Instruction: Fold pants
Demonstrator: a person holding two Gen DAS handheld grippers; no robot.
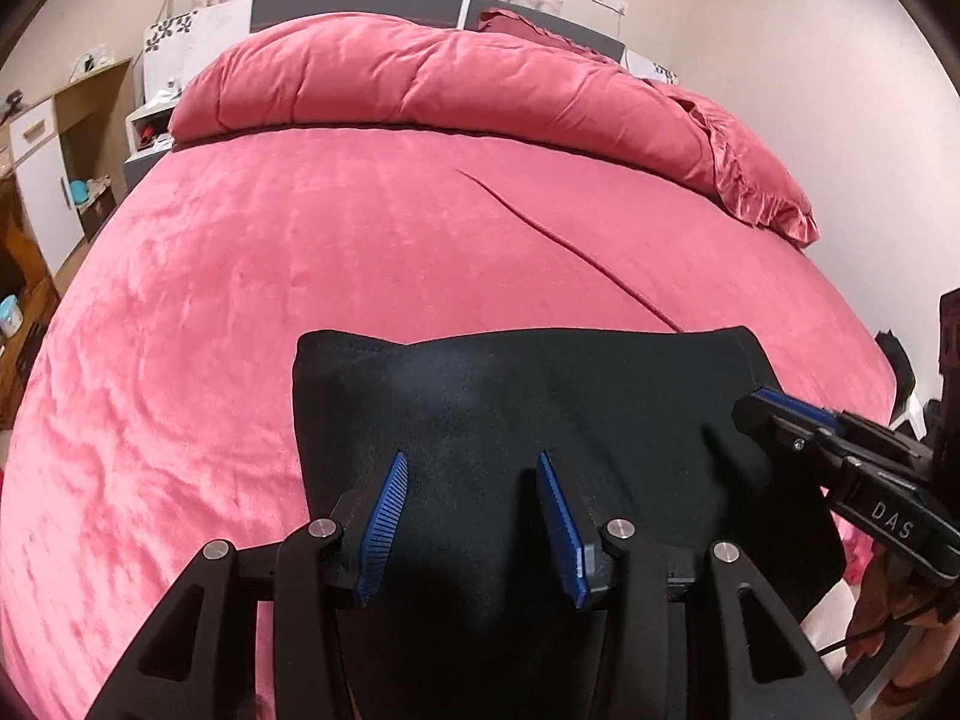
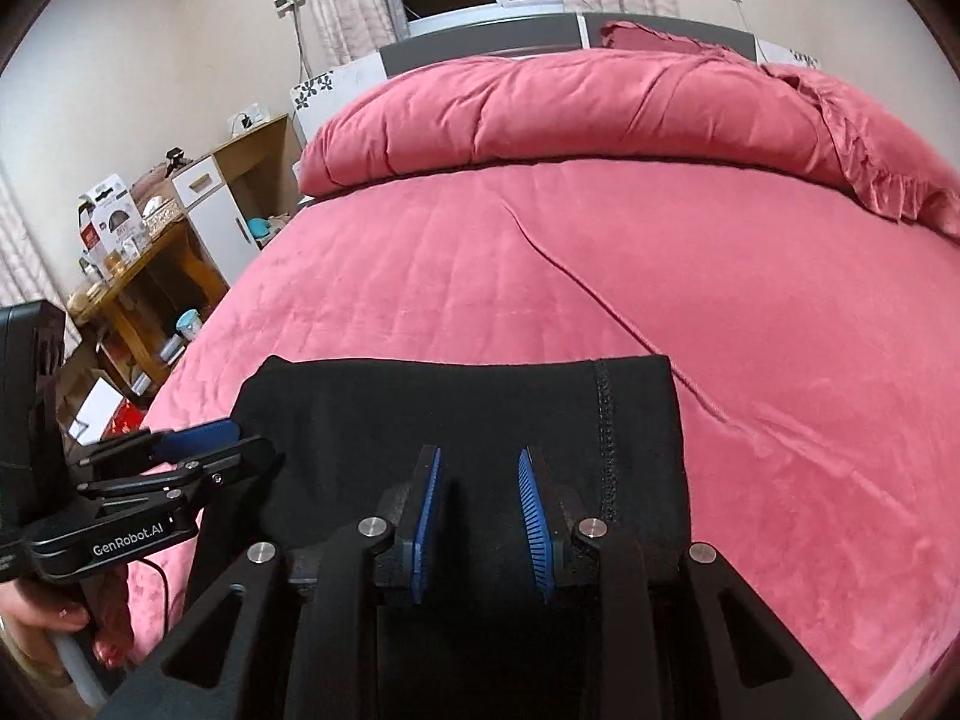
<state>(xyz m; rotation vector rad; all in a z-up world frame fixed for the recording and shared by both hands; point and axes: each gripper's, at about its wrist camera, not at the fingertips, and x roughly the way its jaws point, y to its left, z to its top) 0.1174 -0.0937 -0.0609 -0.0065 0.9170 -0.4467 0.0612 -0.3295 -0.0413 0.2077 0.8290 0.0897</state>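
Black pants [image 1: 528, 402] lie folded on the pink bed, near its front edge; they also show in the right wrist view [image 2: 456, 414], with a stitched seam near their right edge. My left gripper [image 1: 471, 462] is open above the near part of the pants, holding nothing. My right gripper [image 2: 480, 459] is open too, above the pants. Each gripper shows in the other's view: the right one [image 1: 774, 405] at the pants' right side, the left one [image 2: 240, 441] at their left side.
The pink bedspread [image 1: 300, 252] has a long crease [image 1: 570, 246] running from the pants toward the back. A rolled pink duvet [image 1: 432, 84] and pillow lie at the headboard. A wooden desk and cabinet with clutter [image 2: 138, 240] stand left of the bed.
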